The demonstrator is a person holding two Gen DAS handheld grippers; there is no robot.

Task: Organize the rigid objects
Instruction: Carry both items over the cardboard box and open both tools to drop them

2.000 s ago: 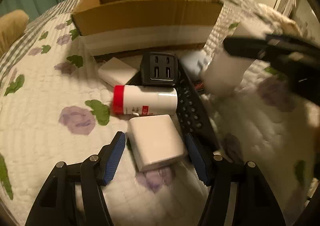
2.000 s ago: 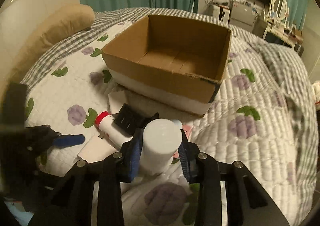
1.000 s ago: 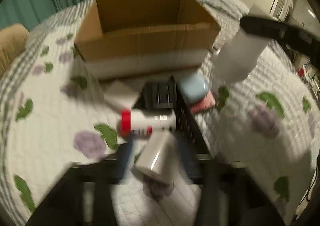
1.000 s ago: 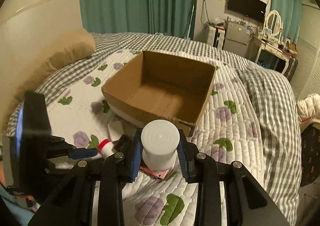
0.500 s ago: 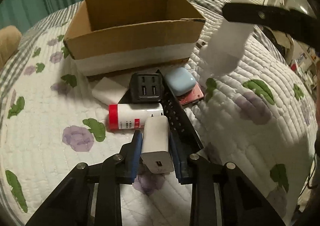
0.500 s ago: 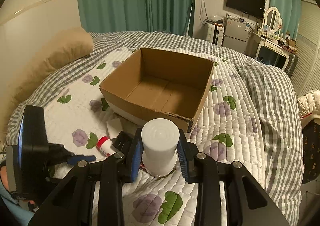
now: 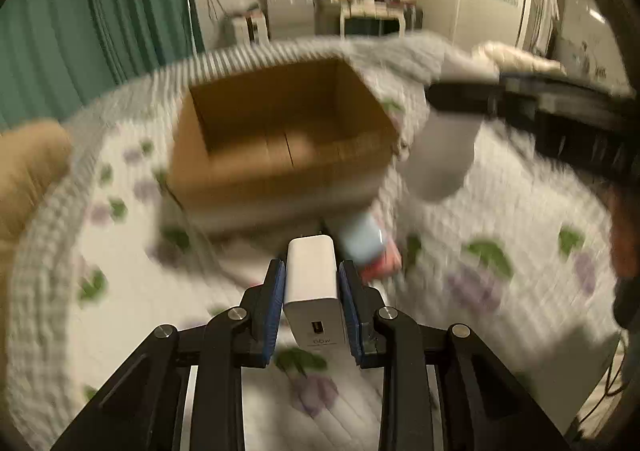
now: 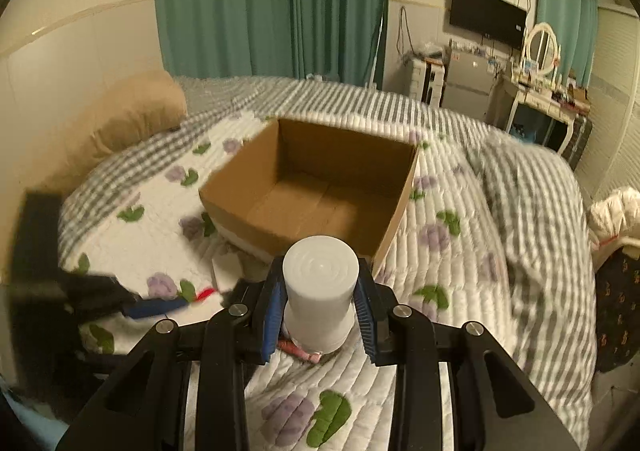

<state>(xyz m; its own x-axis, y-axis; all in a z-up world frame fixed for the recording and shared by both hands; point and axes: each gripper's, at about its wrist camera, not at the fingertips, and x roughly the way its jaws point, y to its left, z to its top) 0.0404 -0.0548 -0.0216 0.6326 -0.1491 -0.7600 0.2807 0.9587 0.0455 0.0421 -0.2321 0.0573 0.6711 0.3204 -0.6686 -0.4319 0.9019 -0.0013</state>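
Note:
My left gripper (image 7: pixel 312 291) is shut on a white charger block (image 7: pixel 314 293) and holds it above the quilt, in front of the open cardboard box (image 7: pixel 280 139). My right gripper (image 8: pixel 320 299) is shut on a white cylindrical bottle (image 8: pixel 319 291) and holds it up just before the near rim of the box (image 8: pixel 320 191). The box looks empty. In the left wrist view the right gripper with its bottle (image 7: pixel 444 155) hangs at the box's right side. The left view is blurred by motion.
A light blue case (image 7: pixel 362 237) on a pink item (image 7: pixel 384 263) lies on the floral quilt before the box. A white block (image 8: pixel 226 271) and a red-capped bottle (image 8: pixel 206 293) lie left of my right gripper. A tan pillow (image 8: pixel 136 111) sits far left.
My left gripper closed on the white charger and lifted it off the quilt toward the box. My right gripper rose with the white bottle and moved closer to the box.

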